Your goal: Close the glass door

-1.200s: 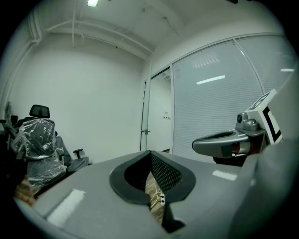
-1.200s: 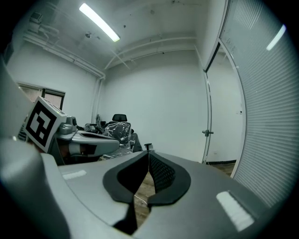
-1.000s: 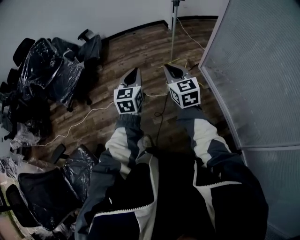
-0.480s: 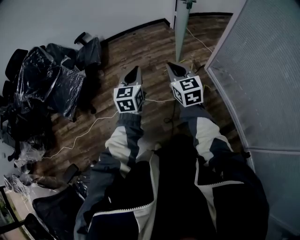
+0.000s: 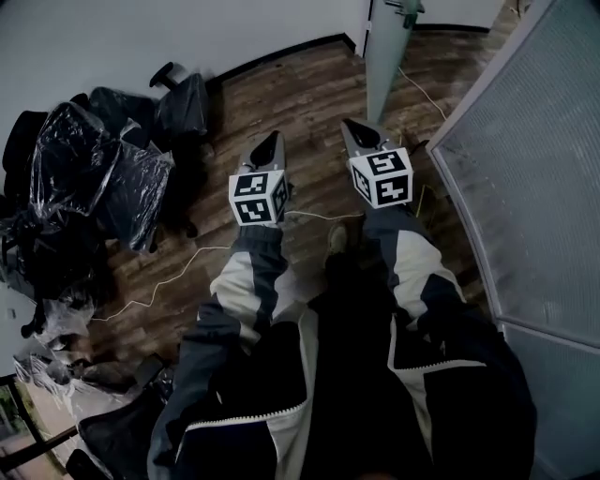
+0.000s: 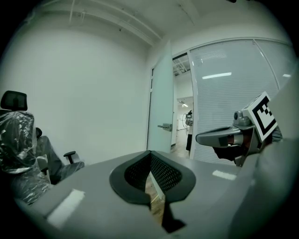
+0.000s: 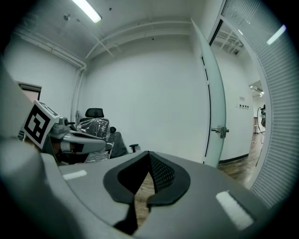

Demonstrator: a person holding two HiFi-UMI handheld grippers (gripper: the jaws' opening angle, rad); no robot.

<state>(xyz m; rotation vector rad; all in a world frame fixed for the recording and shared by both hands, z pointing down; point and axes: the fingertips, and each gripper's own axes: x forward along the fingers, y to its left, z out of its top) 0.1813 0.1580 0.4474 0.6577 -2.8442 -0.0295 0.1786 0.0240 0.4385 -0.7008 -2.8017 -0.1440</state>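
A dark wood-plank floor [image 5: 300, 98] meets a white wall [image 5: 141, 37]. Plastic-wrapped black office chairs [image 5: 94, 164] crowd the left. The frosted glass door [image 5: 384, 56] stands open. The left gripper [image 5: 271, 142] and right gripper [image 5: 351, 127] have their jaws pressed together, empty.

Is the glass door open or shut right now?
Open: the glass door stands swung inward, with the corridor visible beside it.

This is an office room, bare and not set up for work. Several swivel office chairs [image 5: 94, 169], most wrapped in clear plastic, crowd against a plain white wall [image 5: 141, 37]. One side is a frosted, ribbed glass partition [image 5: 534, 187], with a tall glass door [image 7: 212, 107] bearing a metal lever handle [image 7: 220, 131]. The floor [image 5: 300, 94] is dark wood-look plank with a loose cable [image 5: 178, 272] across it, and a strip light [image 7: 86, 9] hangs on the ceiling.
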